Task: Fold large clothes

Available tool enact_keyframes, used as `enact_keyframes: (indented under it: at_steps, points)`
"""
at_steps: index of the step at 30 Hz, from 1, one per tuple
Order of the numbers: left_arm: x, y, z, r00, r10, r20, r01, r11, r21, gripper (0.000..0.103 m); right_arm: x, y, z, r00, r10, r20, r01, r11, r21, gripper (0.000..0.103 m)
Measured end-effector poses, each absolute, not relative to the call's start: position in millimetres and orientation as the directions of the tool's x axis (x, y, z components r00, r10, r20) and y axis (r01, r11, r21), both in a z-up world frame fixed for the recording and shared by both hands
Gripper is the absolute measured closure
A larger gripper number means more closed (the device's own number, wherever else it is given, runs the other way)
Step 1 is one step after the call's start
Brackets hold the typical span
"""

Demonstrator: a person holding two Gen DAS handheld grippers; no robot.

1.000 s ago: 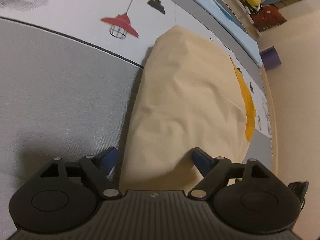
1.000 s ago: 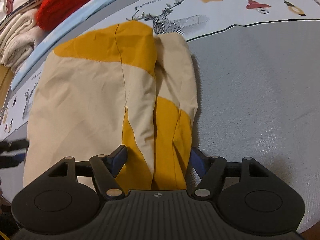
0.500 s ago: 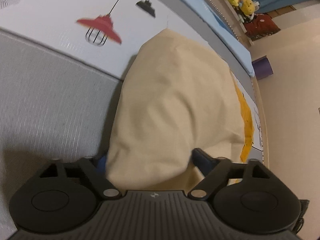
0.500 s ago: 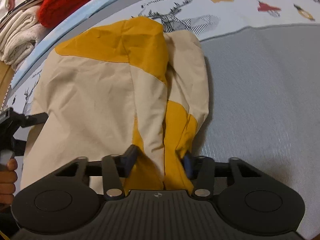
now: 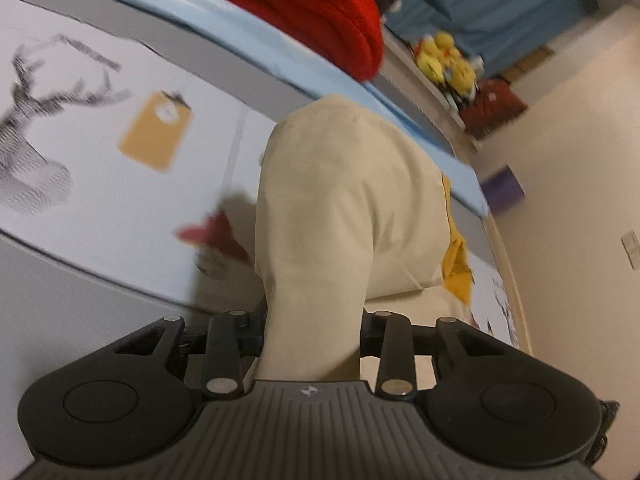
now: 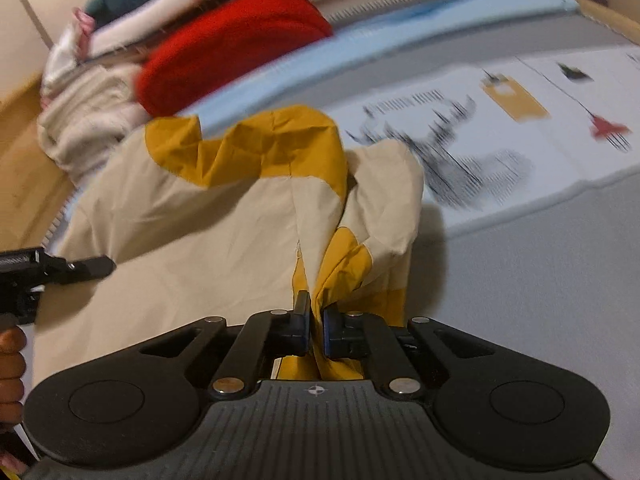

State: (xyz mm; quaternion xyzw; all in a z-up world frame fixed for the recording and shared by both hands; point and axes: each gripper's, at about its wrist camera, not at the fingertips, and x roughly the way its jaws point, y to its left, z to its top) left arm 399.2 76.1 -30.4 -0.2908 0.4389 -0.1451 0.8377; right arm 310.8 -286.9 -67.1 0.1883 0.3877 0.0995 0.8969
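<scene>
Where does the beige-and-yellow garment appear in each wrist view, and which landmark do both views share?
Left wrist: beige-and-yellow garment, centre, running down between the left gripper fingers.
Right wrist: centre-left, bunched in the right gripper.
Shared landmark: red folded fabric at the top.

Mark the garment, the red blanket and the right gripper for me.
Garment [image 6: 200, 240]: right wrist view, on its cream panel.
Red blanket [image 6: 224, 44]: right wrist view, on the middle of the folded pile.
Right gripper [image 6: 316, 320]: right wrist view, between its fingers, shut on the garment's yellow edge.
</scene>
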Motion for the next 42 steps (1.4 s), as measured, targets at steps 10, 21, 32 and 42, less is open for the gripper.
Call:
enact_keyframes:
  at_steps: [10,21,32,42]
  points:
    - [400.2,148.1,-11.9,0.638,-0.322,-0.699,-0.104,0.864,-0.493,0.032,349.5,-231.5,-78.9,0.680,0.215,-0.701,-0.057,0.969,0.241,0.095]
    - [337.0,96.9,-48.2,0.390,-0.358,-0.848,0.219,0.931,-0.292,0.022,316.5,-240.1,-64.9,0.635,0.274,-0.722,-0.090,0.955,0.283,0.071]
    - [323.9,117.5,-81.6,0.352,-0.523,-0.776,-0.063,0.814,-0.578,0.031,277.9,-247.5,-84.6,0.452,0.263,-0.852,-0.113,0.965,0.238,0.049]
    - [316.3,105.2,-63.2,0.314,-0.399,-0.862,0.126,0.917,-0.379,0.024,283.0,-251.2,-81.4,0.435,0.230,-0.871,-0.086,0.973,0.214,0.050]
